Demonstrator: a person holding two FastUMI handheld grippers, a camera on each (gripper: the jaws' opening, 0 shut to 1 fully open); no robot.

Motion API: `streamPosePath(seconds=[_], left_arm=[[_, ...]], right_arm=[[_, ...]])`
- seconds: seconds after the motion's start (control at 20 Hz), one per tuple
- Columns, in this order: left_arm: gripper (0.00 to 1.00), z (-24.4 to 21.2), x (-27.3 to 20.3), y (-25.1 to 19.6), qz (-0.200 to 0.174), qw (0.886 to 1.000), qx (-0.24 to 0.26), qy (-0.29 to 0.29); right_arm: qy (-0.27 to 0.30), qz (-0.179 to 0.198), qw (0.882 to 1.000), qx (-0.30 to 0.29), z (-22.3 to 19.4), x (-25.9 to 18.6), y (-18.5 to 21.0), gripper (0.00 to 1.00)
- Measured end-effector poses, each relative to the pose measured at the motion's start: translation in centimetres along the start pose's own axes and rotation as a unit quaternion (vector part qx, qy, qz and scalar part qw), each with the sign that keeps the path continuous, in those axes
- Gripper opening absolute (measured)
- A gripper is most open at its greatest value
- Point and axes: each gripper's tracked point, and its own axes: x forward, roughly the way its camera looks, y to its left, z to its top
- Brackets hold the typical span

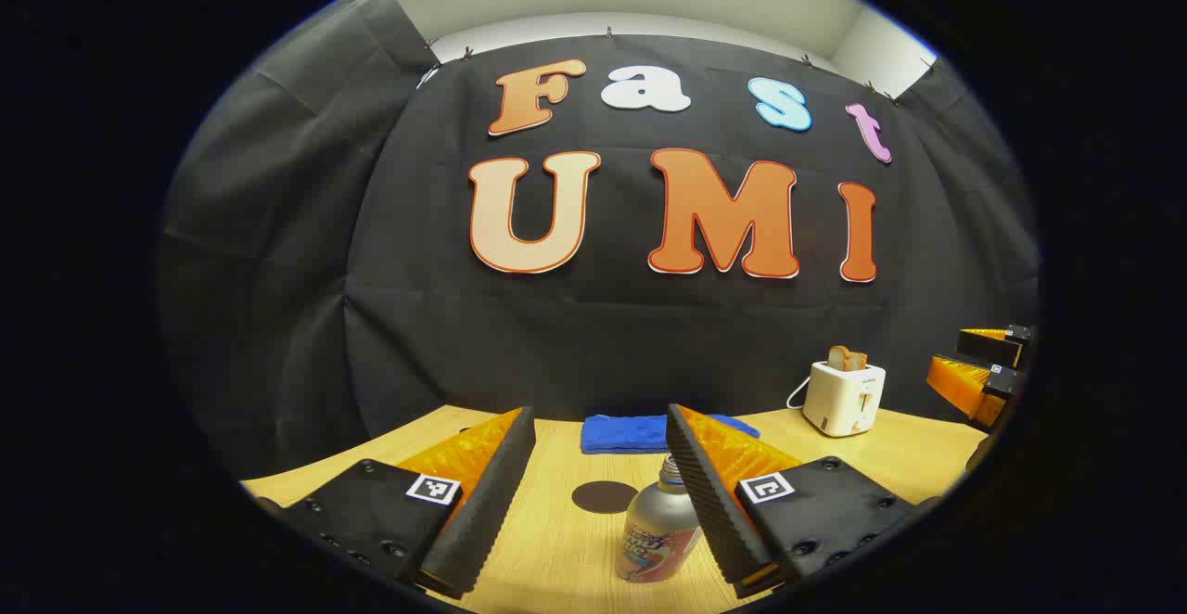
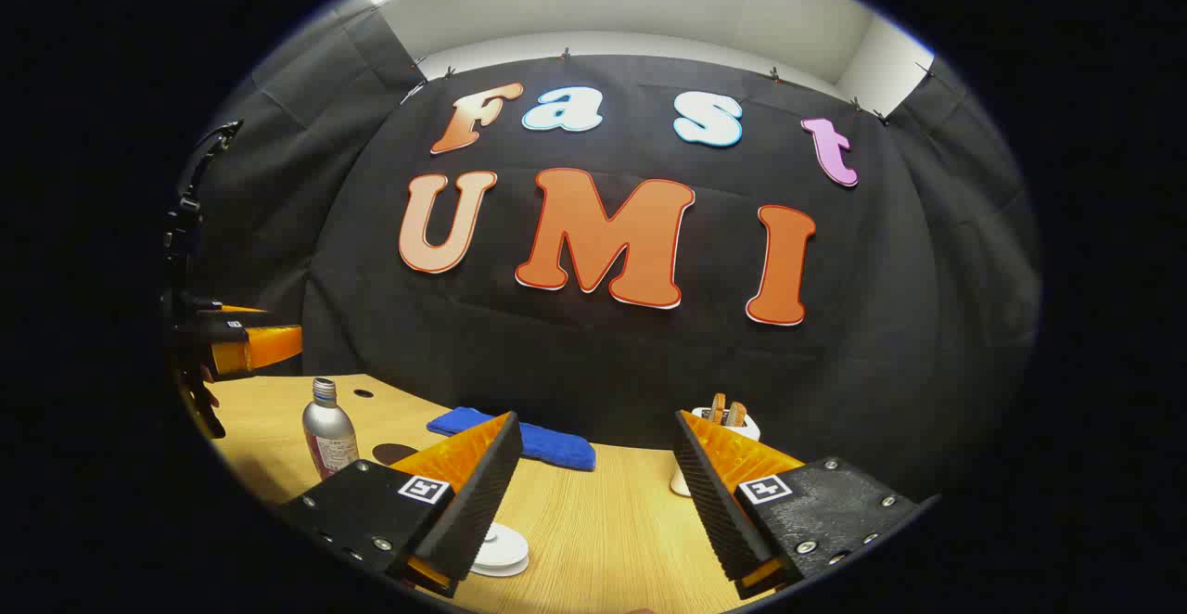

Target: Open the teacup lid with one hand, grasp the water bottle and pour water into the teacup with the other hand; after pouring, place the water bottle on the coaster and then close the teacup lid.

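A silver water bottle (image 1: 657, 532) with a coloured label stands upright on the wooden table (image 1: 556, 549), between my left gripper's fingers. It is close to the right-hand finger, which covers part of its neck. The left gripper (image 1: 601, 410) is open. A dark round coaster (image 1: 604, 496) lies just beyond the bottle. In the right gripper view, the white lidded teacup (image 2: 501, 549) sits low by the left-hand finger, partly hidden. The right gripper (image 2: 596, 416) is open and holds nothing. The bottle (image 2: 328, 428) and coaster (image 2: 394, 453) appear at its left, below the left gripper (image 2: 246, 345).
A blue cloth (image 1: 640, 432) lies folded at the table's back edge by the black wall. A white toaster (image 1: 844, 398) with bread in it stands at the back right, and my right gripper (image 1: 988, 364) hovers beyond it. In the right gripper view the toaster (image 2: 733, 421) peeks over the right-hand finger.
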Motion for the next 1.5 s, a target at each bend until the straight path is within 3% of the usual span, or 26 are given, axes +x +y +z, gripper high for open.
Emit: streamPosePath(seconds=[0.1,0.3,0.35,0.4,0.6,0.65,0.75,0.9,1.15,1.2,1.3,1.35,1.45,1.5], left_arm=[[0.98,-0.1,0.0,-0.2,-0.004,1.0,0.003,0.002],[0.98,-0.2,0.1,-0.6,-0.007,1.0,0.005,0.005],[0.94,-0.1,0.1,-0.6,-0.008,1.0,0.003,0.004],[0.98,-0.3,0.0,-0.8,-0.009,1.0,0.003,0.004],[0.98,-0.5,-0.3,-1.3,-0.015,1.0,0.01,0.005],[0.89,-0.5,-0.3,-1.5,-0.018,1.0,0.011,0.004],[0.89,-0.4,-0.4,-1.8,-0.02,1.0,0.013,0.001],[0.98,-0.6,-0.4,-2.1,-0.023,1.0,0.012,0.005],[0.98,-2.6,-0.5,-3.0,-0.028,0.999,0.037,0.028],[0.89,-3.2,-0.4,-3.2,-0.029,0.998,0.039,0.034],[0.94,-4.0,-0.5,-3.6,-0.033,0.998,0.039,0.044],[0.89,-4.5,-0.5,-3.7,-0.035,0.997,0.038,0.049],[0.89,-5.5,-0.5,-4.0,-0.039,0.997,0.034,0.06],[0.94,-6.1,-0.4,-4.2,-0.041,0.996,0.031,0.068]], right_arm=[[0.0,0.002,1.0,0.0,-0.1,0.1,0.1,0.98],[0.001,-0.001,1.0,0.003,0.0,0.2,0.0,0.98],[0.001,-0.002,1.0,0.003,0.1,0.2,0.0,0.97],[0.001,-0.003,1.0,0.004,0.0,0.2,-0.1,0.98],[0.005,-0.002,1.0,0.008,-0.3,0.4,0.0,0.98],[0.006,-0.003,1.0,0.007,-0.4,0.4,-0.1,0.98],[0.006,-0.002,1.0,0.008,-0.4,0.5,-0.1,0.98],[0.008,0.002,1.0,0.009,-0.7,0.5,0.1,0.98],[0.027,0.013,0.999,0.019,-2.4,0.8,1.1,0.98],[0.03,0.017,0.999,0.021,-2.8,0.8,1.4,0.98],[0.037,0.021,0.999,0.02,-3.4,0.9,1.8,0.98],[0.042,0.024,0.999,0.018,-3.8,1.0,2.1,0.98],[0.058,0.034,0.998,0.016,-5.0,1.1,2.7,0.98],[0.066,0.04,0.997,0.019,-5.5,1.1,3.2,0.98]])
